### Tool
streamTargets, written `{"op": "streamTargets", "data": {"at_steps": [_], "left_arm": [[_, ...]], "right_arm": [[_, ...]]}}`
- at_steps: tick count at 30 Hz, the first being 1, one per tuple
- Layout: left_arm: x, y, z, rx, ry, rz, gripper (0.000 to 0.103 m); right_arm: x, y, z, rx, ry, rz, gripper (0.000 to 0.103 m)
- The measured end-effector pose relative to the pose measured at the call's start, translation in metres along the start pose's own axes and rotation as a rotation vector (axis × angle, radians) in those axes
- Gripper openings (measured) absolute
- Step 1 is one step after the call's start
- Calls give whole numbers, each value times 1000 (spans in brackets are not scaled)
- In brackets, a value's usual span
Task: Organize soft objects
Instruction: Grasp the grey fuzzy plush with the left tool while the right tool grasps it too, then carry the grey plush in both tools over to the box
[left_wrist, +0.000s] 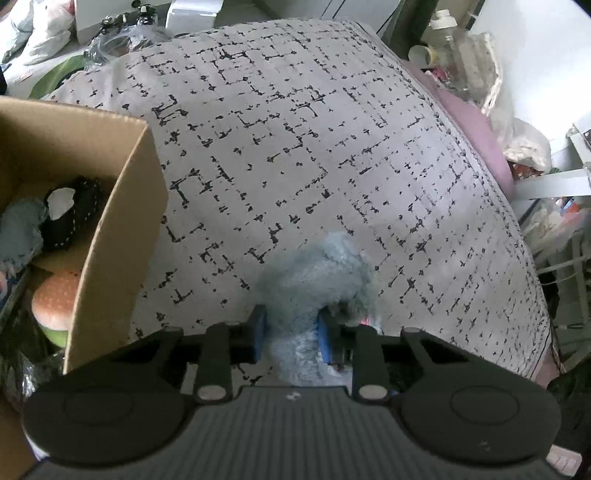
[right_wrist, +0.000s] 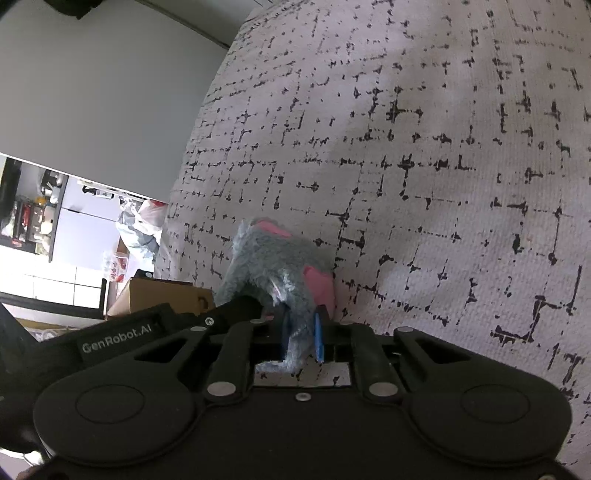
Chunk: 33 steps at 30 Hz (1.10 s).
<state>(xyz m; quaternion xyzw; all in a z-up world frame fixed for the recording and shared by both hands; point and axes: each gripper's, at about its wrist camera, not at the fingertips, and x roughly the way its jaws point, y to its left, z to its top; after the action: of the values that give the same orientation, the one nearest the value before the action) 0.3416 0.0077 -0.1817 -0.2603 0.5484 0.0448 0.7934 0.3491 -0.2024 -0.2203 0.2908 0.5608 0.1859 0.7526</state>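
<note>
A bed (left_wrist: 332, 147) with a grey quilt printed in broken black grid lines fills most of both views. At the left edge of the left wrist view stands an open cardboard box (left_wrist: 122, 229), already holding a black stitched item (left_wrist: 74, 214), a bluish fuzzy piece (left_wrist: 18, 232) and a pale spotted cushion-like thing (left_wrist: 55, 299).

The task's thing, a grey-blue plush toy (left_wrist: 317, 280) with pink patches, sits low and centre in both views, just above the quilt. Both tools grip it at once. The left tongs (left_wrist: 291, 338) are closed partway, their blue pads sunk into a thick fold of fur. The right tongs (right_wrist: 301, 338) are pressed much nearer together, pinching a thinner tuft of the same plush toy (right_wrist: 273, 266).

The step in hand looks like carrying the toy to the box. Done well, one grip would let go first so the fur is not stretched, and the toy would be lifted clear of the box wall before release.
</note>
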Motion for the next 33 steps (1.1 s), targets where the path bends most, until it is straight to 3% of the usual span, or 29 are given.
{"op": "streamTargets", "data": {"at_steps": [17,33], "left_arm": [[-44,-9,-13,74,-24,-49,25],[-79,8,-24,82,-55,-95,25]], "right_arm": [[-43,30,-30,-94,-90,-32,12],[-63,64,-54,-148,-145,-58,11]]}}
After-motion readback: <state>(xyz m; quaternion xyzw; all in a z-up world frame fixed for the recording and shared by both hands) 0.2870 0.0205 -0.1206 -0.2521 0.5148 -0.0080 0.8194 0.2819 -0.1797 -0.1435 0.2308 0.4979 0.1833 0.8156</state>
